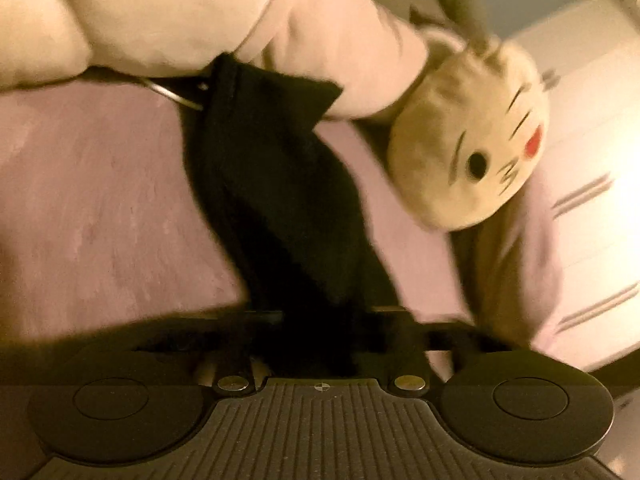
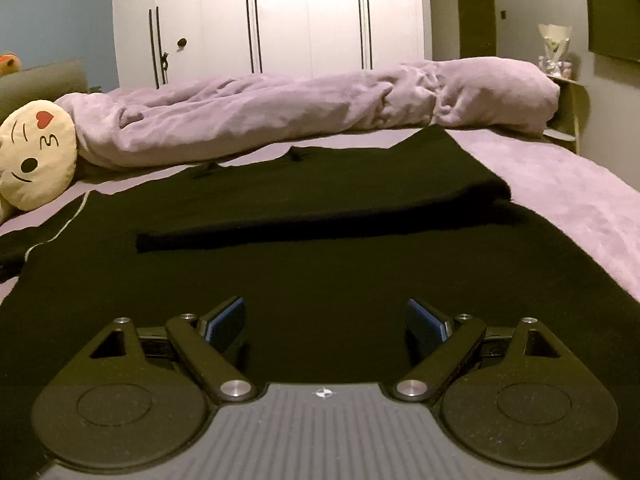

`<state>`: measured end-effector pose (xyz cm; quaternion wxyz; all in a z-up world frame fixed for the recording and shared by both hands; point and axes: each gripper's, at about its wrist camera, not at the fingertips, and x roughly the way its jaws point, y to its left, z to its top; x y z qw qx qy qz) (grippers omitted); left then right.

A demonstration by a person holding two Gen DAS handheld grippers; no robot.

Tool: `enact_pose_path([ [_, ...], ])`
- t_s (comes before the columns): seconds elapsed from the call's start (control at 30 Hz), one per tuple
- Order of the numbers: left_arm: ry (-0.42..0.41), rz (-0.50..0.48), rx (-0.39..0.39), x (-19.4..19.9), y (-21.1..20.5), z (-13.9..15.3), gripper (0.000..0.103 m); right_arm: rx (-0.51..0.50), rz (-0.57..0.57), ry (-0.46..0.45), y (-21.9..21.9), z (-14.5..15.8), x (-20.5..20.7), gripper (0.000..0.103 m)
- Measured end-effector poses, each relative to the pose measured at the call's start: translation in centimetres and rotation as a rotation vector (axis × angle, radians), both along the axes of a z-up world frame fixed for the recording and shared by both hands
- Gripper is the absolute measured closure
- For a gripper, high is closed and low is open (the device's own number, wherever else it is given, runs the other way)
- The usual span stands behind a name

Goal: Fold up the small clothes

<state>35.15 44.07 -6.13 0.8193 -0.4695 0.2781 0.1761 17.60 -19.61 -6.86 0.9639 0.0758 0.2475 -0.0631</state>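
On the left side, the left claw (image 1: 320, 344) is closed on a strip of black garment (image 1: 280, 184), most likely a sleeve or a gathered edge. The fabric runs from between its fingers straight ahead and a little leftward, its long axis lying along the claw's own pointing direction. The far end of that strip reaches a pale pink plush toy (image 1: 168, 16); whether it touches the toy cannot be told through the blur. Below it lies the lilac bed sheet (image 1: 100, 200). To the right of the strip sits a round cream emoji cushion (image 1: 472, 148) with a red kiss mark, near the bed's edge.

In the right wrist view, the same emoji cushion (image 2: 38, 152) rests at the far left, beside a rolled lilac duvet (image 2: 300, 108) that stretches across the back of the bed. The black garment (image 2: 320, 240) is spread flat on the bed, with one thick fold (image 2: 320, 208) already laid across it, its long axis running left to right, crosswise to the claw. The right claw (image 2: 325, 322) hovers just above the near part of the cloth, its blue-padded fingers (image 2: 426, 318) spread wide and holding nothing. A white wardrobe (image 2: 280, 16) stands behind.

The coming move seems to turn on the left claw: it alone has cloth in hand, and the spread body lies toward the right claw's side, so the strip would be carried across onto it.
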Motion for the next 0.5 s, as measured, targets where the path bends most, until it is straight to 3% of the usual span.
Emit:
enact_pose_path([
  [0.07, 0.012, -0.05, 0.098, 0.5, -1.0, 1.1, 0.088, 0.007, 0.003, -0.006, 0.1, 0.1, -0.1, 0.015],
  [0.17, -0.016, -0.174, 0.333, 1.0, -4.2, 4.8, 0.089, 0.018, 0.007, -0.014, -0.1, 0.2, -0.2, 0.015],
  [0.33, -0.132, -0.443, 0.639, 2.1, -14.8, 11.4, 0.089, 0.062, 0.008, -0.032, -0.7, 0.6, -0.9, 0.015],
  [0.43, -0.212, -0.606, 0.728, 1.6, -22.9, 13.1, 0.089, 0.096, 0.011, -0.06, -1.3, 1.1, -1.6, 0.015],
  [0.5, -0.25, -0.703, 0.763, 0.6, -28.3, 12.9, 0.089, 0.109, 0.01, -0.074, -1.7, 1.4, -2.2, 0.015],
])
